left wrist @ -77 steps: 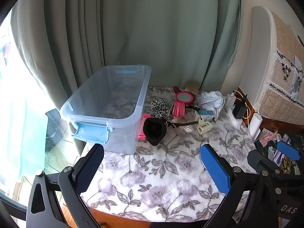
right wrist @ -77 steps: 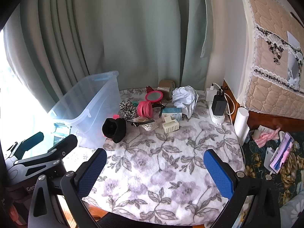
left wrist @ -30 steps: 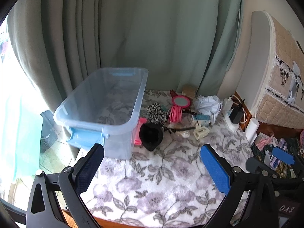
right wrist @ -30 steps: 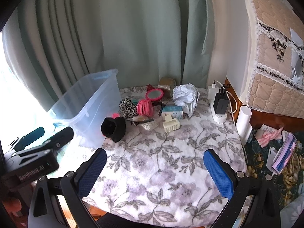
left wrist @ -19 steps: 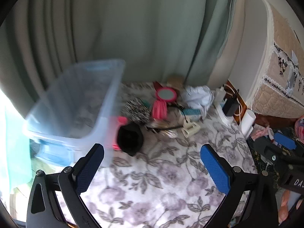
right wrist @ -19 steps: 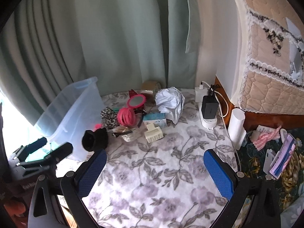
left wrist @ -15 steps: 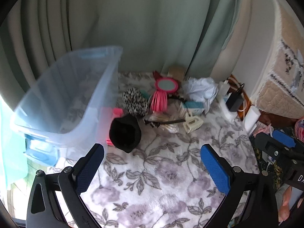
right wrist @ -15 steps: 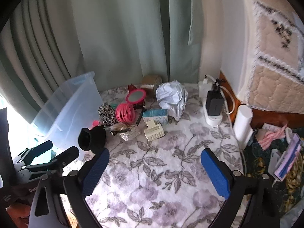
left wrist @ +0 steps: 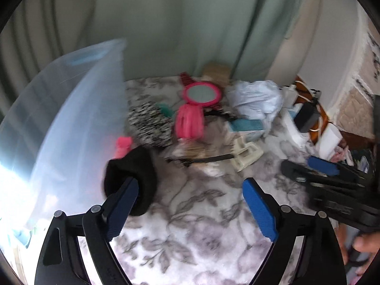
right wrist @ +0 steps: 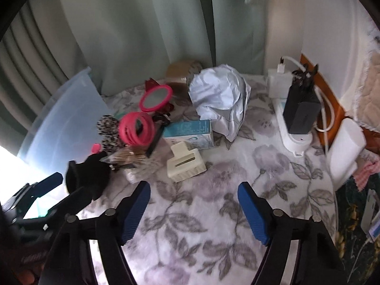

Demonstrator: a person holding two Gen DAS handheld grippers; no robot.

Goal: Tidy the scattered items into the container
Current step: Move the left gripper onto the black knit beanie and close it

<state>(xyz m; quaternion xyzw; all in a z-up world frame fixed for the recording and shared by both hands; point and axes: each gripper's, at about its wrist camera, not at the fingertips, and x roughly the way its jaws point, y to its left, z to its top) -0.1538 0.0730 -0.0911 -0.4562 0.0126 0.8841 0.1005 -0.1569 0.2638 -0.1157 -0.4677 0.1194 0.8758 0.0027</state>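
Note:
A clear plastic bin (left wrist: 59, 123) with blue latches stands at the left on the floral cloth; it also shows in the right wrist view (right wrist: 64, 121). Beside it lie a black pouch (left wrist: 133, 178), a pink mirror (left wrist: 201, 93), pink hair rings (right wrist: 137, 128), a leopard scrunchie (right wrist: 108, 130), a cream hair claw (right wrist: 185, 163), a teal box (right wrist: 190, 133) and crumpled white paper (right wrist: 220, 99). My left gripper (left wrist: 190, 209) is open, its left finger just in front of the black pouch. My right gripper (right wrist: 193, 204) is open, just short of the cream claw.
A white power strip with a black charger (right wrist: 301, 111) and a white cylinder (right wrist: 346, 147) stand at the right by a wooden edge. Green curtains hang behind. A roll of brown tape (right wrist: 182, 73) sits at the back.
Both grippers have moved forward and down toward the pile of items. The left one has closed in on the black pouch, the right one on the cream claw. Both stay open.

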